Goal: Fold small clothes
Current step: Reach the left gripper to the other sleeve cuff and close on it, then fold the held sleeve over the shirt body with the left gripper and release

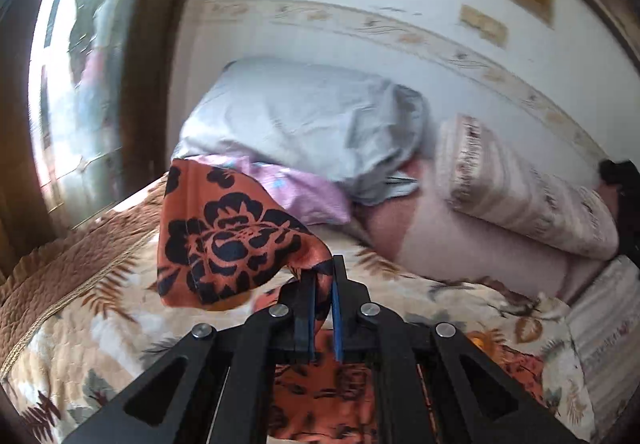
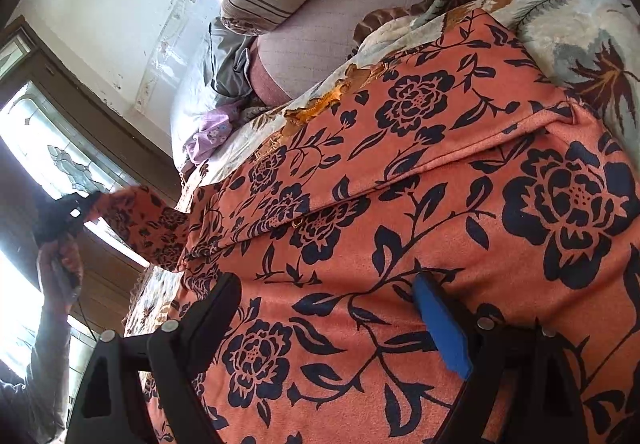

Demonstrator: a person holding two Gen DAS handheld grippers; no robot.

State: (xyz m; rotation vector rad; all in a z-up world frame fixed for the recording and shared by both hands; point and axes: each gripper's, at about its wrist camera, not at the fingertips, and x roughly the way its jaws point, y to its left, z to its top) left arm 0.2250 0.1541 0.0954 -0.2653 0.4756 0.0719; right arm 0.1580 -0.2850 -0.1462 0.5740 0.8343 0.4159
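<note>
An orange garment with a black flower print (image 2: 400, 203) lies spread on the bed. My left gripper (image 1: 323, 276) is shut on one end of it (image 1: 224, 236) and holds that part lifted above the quilt. In the right wrist view the left gripper (image 2: 68, 215) shows at the far left, with the garment's narrow end stretched up to it. My right gripper (image 2: 328, 292) is open, its fingers wide apart and close over the flat middle of the garment, holding nothing.
A leaf-patterned quilt (image 1: 100, 324) covers the bed. A grey pillow (image 1: 304, 115), a lilac cloth (image 1: 304, 191) and a striped bolster (image 1: 520, 187) lie by the wall. A window (image 1: 80, 63) is at the left.
</note>
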